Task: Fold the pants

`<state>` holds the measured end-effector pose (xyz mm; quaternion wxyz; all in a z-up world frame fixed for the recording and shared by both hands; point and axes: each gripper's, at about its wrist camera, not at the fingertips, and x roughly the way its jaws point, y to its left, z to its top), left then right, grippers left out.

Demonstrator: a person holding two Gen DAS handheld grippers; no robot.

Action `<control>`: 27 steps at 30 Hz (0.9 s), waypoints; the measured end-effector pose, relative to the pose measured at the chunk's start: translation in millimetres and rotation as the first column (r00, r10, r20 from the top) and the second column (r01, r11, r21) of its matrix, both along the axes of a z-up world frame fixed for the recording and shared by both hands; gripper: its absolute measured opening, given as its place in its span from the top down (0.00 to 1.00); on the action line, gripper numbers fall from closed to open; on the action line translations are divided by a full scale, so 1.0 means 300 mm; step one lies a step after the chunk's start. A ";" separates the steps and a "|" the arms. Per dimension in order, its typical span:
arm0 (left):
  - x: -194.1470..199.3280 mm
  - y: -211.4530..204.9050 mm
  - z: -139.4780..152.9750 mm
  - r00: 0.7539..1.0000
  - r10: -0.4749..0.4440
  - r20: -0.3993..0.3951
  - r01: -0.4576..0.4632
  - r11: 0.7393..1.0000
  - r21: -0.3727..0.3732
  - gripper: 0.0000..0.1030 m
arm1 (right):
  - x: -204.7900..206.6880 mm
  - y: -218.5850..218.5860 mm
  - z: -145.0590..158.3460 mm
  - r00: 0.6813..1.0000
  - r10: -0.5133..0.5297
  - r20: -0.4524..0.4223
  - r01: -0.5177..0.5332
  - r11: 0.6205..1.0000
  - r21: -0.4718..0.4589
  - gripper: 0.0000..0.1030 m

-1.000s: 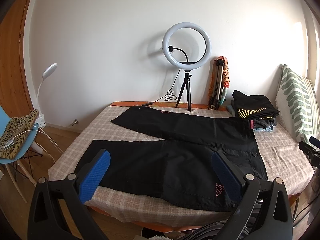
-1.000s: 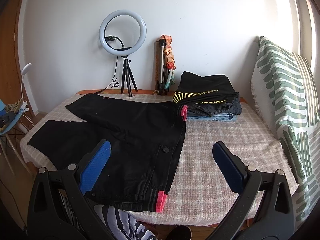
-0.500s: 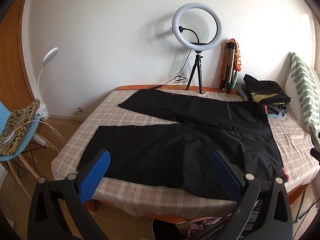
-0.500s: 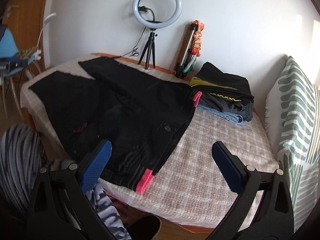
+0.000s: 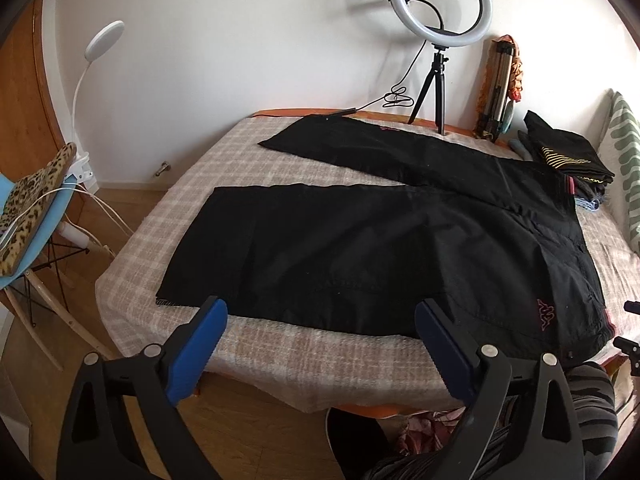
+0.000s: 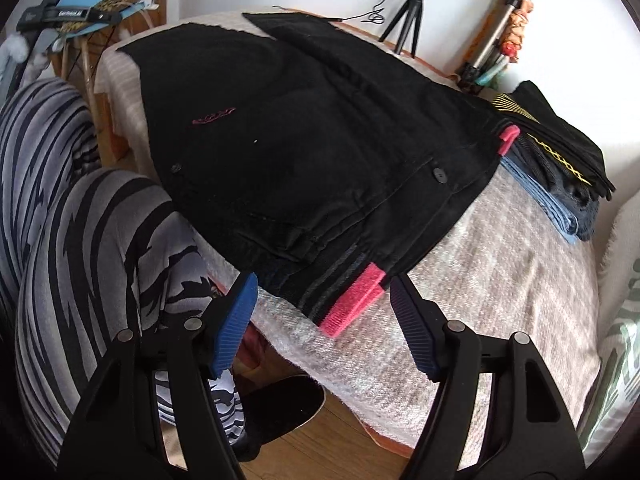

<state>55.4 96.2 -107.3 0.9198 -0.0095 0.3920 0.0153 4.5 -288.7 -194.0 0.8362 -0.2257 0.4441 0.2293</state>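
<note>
Black pants (image 5: 380, 240) lie spread flat on the checked bed (image 5: 280, 344), legs apart and pointing left, waistband at the right. My left gripper (image 5: 320, 316) is open and empty, just above the near edge of the front leg. In the right wrist view the pants (image 6: 304, 152) fill the middle, with a pink tab (image 6: 352, 300) at the near waistband corner. My right gripper (image 6: 324, 288) is open and empty, with that pink corner between its fingertips, not touching.
A ring light on a tripod (image 5: 440, 12) stands at the bed's far edge. Folded clothes (image 5: 564, 160) are stacked at the far right by a green patterned pillow (image 5: 624, 168). A blue chair (image 5: 32, 216) stands left. The person's striped legs (image 6: 80, 220) are at the bed's near side.
Both grippers moved down and closer to the bed. The left now faces the near leg's edge; the right came in to the pink waistband corner. Both stay open.
</note>
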 end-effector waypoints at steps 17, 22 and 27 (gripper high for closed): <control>0.066 0.199 -0.058 0.995 0.089 -0.049 -0.092 0.993 -0.070 0.11 | 0.086 0.044 0.005 0.994 0.079 -0.071 -0.074 0.995 0.067 0.83; 0.085 0.258 -0.071 0.993 0.092 -0.080 -0.101 0.988 -0.118 0.11 | 0.153 0.051 0.075 0.998 0.063 0.003 -0.063 0.996 0.065 0.86; 0.100 0.313 -0.113 0.984 0.114 -0.140 -0.146 0.959 -0.243 0.11 | 0.262 0.030 0.170 0.995 -0.003 0.098 -0.004 0.997 0.074 0.88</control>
